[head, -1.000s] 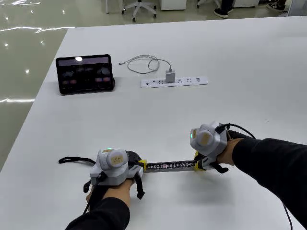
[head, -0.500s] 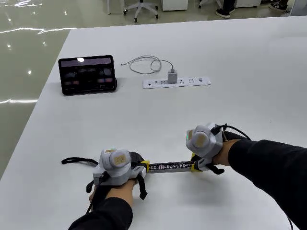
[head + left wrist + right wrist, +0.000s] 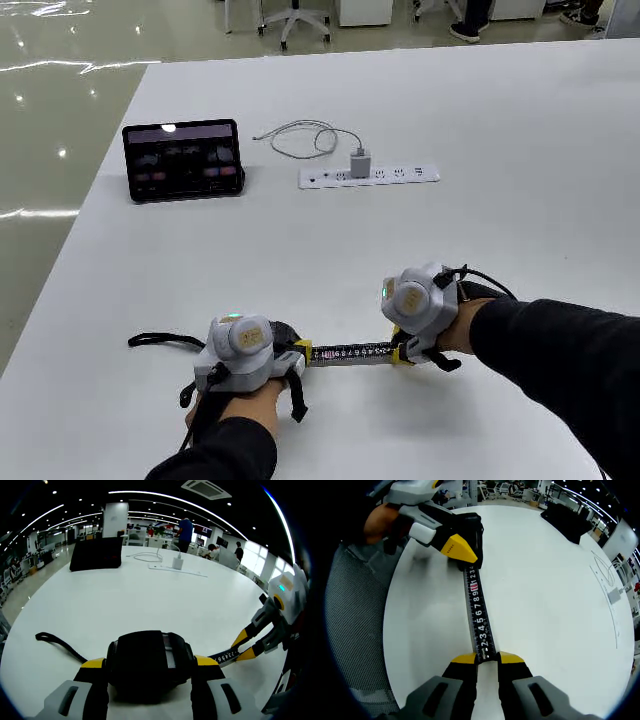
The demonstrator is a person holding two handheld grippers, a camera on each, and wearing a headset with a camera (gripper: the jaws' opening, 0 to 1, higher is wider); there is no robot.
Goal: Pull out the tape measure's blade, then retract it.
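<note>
Two grippers are working near-side on the table: the left gripper is clamping the tape measure case at left as an anchor, while the right gripper is pinching the blade by its tip, controlling its travel.

A broad white matte table carries a black tablet propped upright and, to its right, a white power strip with a looped white cable. Beyond its far and left edges, a glossy pale floor reflects the lights, and a white swivel chair's castor base stands there. Long curved ceiling light strips and a square ceiling vent sit overhead, and bright windows line one side.
</note>
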